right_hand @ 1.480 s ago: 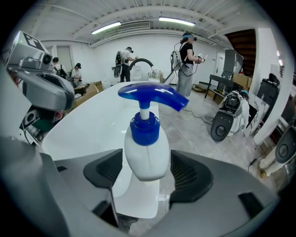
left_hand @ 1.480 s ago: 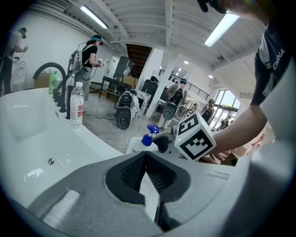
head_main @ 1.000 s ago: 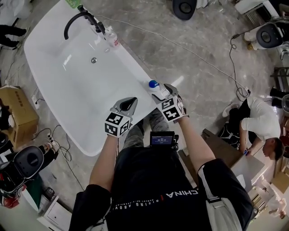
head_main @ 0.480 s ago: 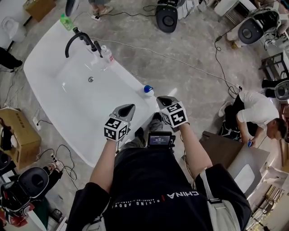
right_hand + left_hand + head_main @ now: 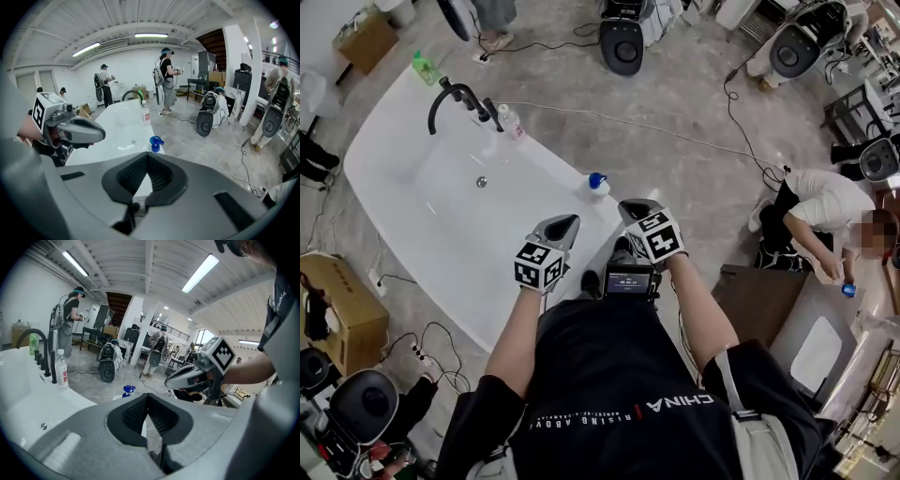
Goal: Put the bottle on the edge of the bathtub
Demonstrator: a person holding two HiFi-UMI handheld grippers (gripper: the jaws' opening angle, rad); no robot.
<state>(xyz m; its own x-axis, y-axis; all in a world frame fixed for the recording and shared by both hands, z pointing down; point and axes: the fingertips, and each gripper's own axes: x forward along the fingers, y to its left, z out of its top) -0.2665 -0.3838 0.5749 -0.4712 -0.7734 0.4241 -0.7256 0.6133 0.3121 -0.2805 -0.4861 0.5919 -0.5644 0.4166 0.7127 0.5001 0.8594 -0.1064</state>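
Head view puts the bottle (image 5: 596, 184) upright on the bathtub (image 5: 546, 157) rim, apart from your right gripper (image 5: 630, 206) and left gripper (image 5: 565, 223), both clenched on nothing, so placing looks done and you need only keep clear.

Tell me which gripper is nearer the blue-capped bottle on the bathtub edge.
Right. The right gripper sits just below-right of the bottle in the head view; the left gripper is below-left, slightly farther.
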